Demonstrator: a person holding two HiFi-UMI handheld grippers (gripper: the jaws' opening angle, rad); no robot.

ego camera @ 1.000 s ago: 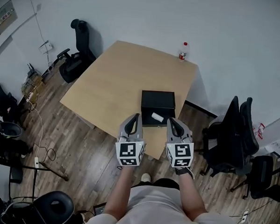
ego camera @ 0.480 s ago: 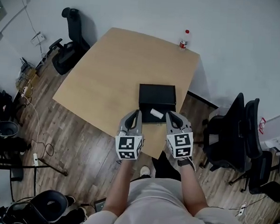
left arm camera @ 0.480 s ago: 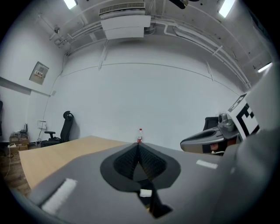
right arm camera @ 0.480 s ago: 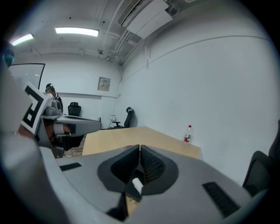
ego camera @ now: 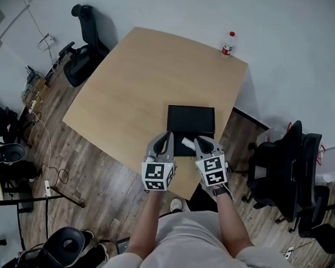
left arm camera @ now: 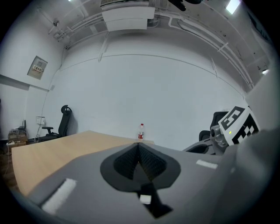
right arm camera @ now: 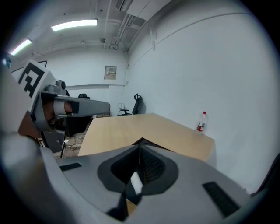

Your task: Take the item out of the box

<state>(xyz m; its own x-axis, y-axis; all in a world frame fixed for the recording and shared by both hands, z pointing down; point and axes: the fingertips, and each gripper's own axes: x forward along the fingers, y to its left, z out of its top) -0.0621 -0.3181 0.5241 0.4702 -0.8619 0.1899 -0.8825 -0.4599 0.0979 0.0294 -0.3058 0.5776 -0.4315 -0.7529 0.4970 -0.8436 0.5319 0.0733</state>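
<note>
Holds left gripper point(ego camera: 167, 136) and right gripper point(ego camera: 199, 140) over the near end of the box point(ego camera: 191, 117) on the table point(ego camera: 133, 84), both clenched on nothing. Shows the white item point(ego camera: 188, 142) lying inside, between the tips, just beside the right one, under its jaws.

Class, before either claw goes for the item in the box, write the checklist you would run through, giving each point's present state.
1. Box on the table, near both claws: ok.
2. White item uncovered and in view: ok.
3. Right claw open for a grasp: not ok, shut and empty.
4. Left claw open: not ok, shut and empty.
5. Bottle clear of the work: ok, it stands at the far table edge.
6. Item free to lift, not stuck: cannot tell.
</note>
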